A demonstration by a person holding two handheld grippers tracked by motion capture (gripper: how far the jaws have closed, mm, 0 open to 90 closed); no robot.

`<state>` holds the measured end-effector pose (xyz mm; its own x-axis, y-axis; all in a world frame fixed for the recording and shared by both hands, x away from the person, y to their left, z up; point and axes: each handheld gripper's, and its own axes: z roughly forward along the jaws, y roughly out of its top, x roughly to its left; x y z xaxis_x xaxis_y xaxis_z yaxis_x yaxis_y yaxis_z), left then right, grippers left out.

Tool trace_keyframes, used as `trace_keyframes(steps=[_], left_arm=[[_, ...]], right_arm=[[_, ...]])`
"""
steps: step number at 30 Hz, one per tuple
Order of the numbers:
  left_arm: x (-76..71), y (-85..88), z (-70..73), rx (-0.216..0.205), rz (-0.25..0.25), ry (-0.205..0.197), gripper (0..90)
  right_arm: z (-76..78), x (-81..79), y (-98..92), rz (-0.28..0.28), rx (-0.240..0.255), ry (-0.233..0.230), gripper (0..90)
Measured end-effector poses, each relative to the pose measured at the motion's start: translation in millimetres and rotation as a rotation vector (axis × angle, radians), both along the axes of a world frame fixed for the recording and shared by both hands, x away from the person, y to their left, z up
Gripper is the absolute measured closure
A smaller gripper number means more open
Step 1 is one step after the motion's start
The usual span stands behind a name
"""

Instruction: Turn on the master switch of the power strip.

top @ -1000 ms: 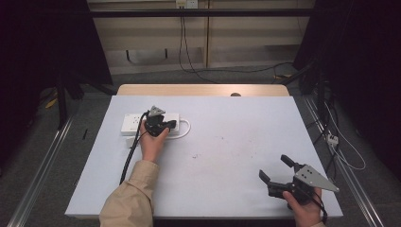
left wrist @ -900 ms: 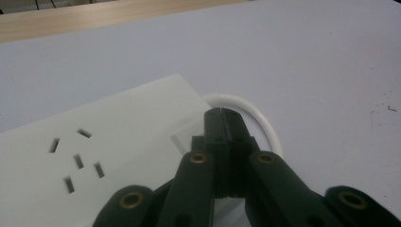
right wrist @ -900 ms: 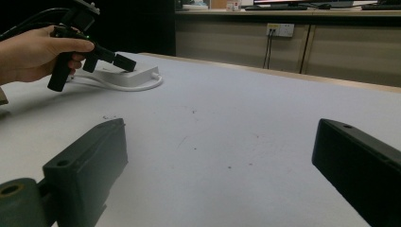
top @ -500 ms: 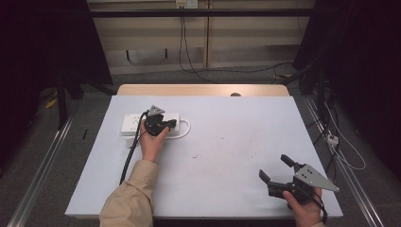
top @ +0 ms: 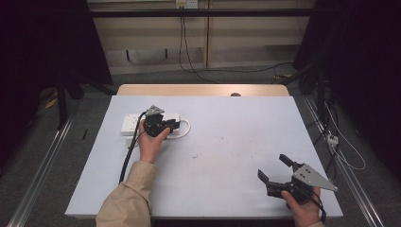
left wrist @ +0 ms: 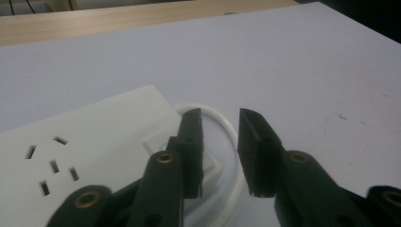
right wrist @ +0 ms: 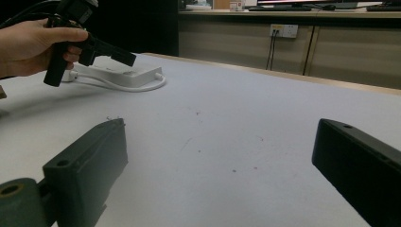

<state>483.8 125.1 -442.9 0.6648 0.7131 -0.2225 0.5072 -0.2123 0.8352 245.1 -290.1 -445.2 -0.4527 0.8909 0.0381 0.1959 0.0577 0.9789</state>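
A white power strip (top: pixel 130 124) (left wrist: pixel 94 137) lies at the table's left, and its white cable (top: pixel 187 126) (left wrist: pixel 227 125) loops off its right end. A hand holds my left gripper (top: pixel 176 125) (left wrist: pixel 220 116) low over that end. Its jaws have just been opening and now stand a little apart with nothing pinched between them. The left jaw hangs over a raised square part of the strip, and the cable loop runs behind the gap. My right gripper (top: pixel 272 166) (right wrist: pixel 220 126) rests near the front right corner, wide open and empty. In the right gripper view the left gripper (right wrist: pixel 125 57) hovers over the power strip (right wrist: pixel 135 72).
The pale table top (top: pixel 227 142) has a wooden strip (top: pixel 203 90) along its far edge. A black cable (top: pixel 127 158) trails from the left gripper along the sleeve. Loose cables lie on the floor to the right (top: pixel 340 151).
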Motion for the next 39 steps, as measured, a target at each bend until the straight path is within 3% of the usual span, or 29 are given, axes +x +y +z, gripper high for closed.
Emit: trace_keyframes(steps=[8,23,32,35,39], left_arm=[[-3.8,3.6,4.8,-0.022,-0.016,0.015,58.4],[-11.3,4.6,12.3,-0.014,-0.047,0.039,38.9],[-22.7,6.1,21.3,0.017,-0.094,0.046,23.6],[-28.1,11.0,22.1,-0.01,-0.093,0.046,20.3],[-34.0,19.1,21.9,-0.004,-0.093,0.045,15.3]], right_arm=[[0.6,-0.8,-1.8,-0.006,0.003,0.0,3.6],[1.0,-0.7,-0.9,0.001,0.013,0.002,3.6],[0.7,1.7,0.5,0.015,0.01,0.005,3.5],[1.0,1.6,-0.1,0.013,0.012,0.005,3.4],[1.0,1.7,0.7,0.016,0.01,0.005,3.3]])
